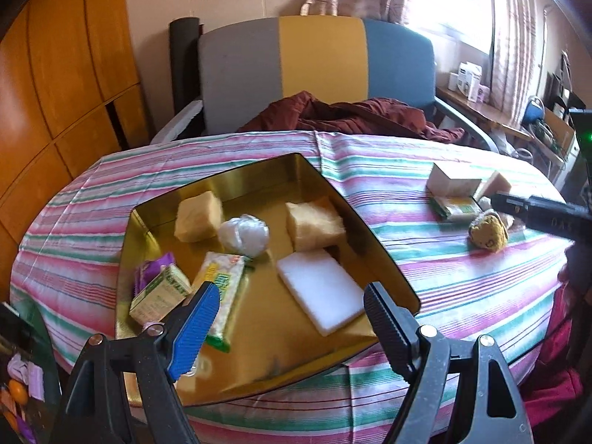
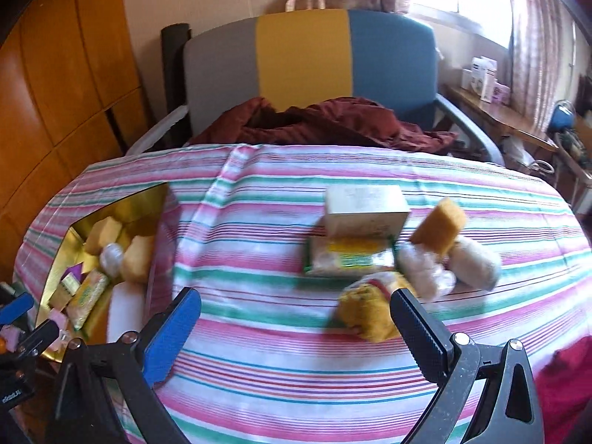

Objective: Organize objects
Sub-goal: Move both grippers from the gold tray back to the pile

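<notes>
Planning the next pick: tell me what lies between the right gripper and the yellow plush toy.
Nothing but striped tablecloth: in the right wrist view the open right gripper hangs just short of the yellow plush toy, which sits by its right finger.

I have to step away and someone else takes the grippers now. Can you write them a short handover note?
Left gripper: open, empty, over the gold tin.
Right gripper: open, empty, above the striped tablecloth, near the yellow plush.
Done: in the tin lie two yellow sponges, a white foam pad, a white ball, packets and a small box.
Left on the cloth: cardboard box, green packet, sponge, two white bundles, the plush.
</notes>
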The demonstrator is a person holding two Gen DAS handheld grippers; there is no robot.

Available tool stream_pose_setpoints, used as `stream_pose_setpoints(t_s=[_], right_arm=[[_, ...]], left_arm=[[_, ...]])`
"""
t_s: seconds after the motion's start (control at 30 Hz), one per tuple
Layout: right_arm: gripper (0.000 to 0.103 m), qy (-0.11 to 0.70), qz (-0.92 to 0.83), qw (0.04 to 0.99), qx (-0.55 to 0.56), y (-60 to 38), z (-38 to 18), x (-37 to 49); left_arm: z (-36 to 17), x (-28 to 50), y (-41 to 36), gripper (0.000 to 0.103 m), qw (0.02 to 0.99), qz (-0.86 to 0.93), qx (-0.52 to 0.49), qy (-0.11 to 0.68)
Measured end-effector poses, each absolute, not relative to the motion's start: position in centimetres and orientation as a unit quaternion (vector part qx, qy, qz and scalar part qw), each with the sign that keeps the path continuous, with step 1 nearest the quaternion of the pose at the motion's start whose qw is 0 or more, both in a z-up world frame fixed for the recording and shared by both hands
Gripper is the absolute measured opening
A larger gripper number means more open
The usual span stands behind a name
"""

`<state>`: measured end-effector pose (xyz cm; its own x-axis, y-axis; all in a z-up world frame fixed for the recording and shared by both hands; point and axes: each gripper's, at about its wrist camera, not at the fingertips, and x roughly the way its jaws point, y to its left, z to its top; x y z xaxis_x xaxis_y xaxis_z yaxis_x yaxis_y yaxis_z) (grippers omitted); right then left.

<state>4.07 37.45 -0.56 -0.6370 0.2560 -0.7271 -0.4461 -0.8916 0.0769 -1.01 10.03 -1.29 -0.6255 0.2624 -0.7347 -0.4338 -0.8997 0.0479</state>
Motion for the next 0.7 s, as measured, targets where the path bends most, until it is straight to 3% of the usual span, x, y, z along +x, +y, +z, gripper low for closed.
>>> stream_pose_setpoints(t_s=[0.4,0.7], right_arm=[[0.103,0.124,0.888,0.275,-0.348,45.5,2.1,6.0],[0.103,0.141,0.875,0.309,-0.346,51.0,0.8,6.8]], left_arm=[[-1.3,-0.9,14.1,0.082,0.237,0.879,-0.39,0.135],[-2.2,-1.4,16.5,0.082,0.26,0.863,-0.408,0.15]])
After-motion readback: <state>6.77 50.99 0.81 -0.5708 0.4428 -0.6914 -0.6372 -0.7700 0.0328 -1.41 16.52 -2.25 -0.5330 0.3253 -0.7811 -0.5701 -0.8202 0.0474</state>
